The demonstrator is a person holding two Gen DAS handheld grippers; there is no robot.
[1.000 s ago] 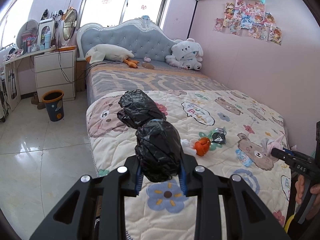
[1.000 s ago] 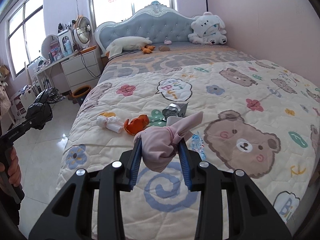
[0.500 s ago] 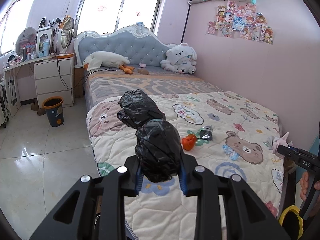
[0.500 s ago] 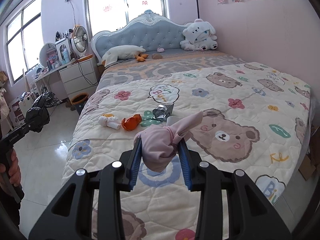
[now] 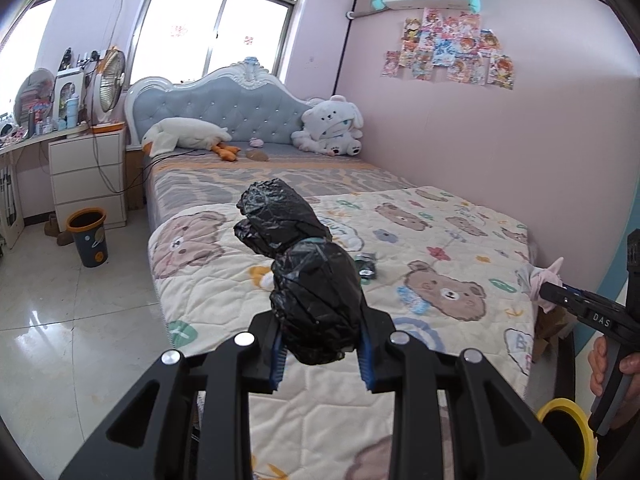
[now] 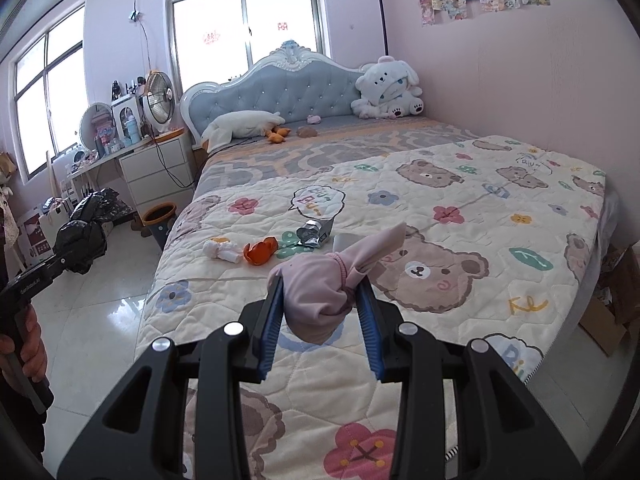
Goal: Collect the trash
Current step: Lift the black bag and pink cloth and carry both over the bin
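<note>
Left tool (image 5: 320, 354) is clamped on a black trash bag (image 5: 316, 300) at lower centre of its view; right tool (image 6: 322, 332) grips a knotted pink bundle (image 6: 320, 294). Orange scrap (image 6: 260, 251), white wad (image 6: 222, 250) and foil wrapper (image 6: 314, 233) lie mid-frame on the bed (image 6: 460, 300).

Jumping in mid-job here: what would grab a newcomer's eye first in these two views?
Each gripper is full: the left gripper clamps a crumpled black trash bag, and the right gripper clamps a pink tied bundle. Behind them, litter sits mid-quilt on the bed: an orange scrap, a white wad and a silver wrapper. A bin stands on the floor beside the bed.
</note>
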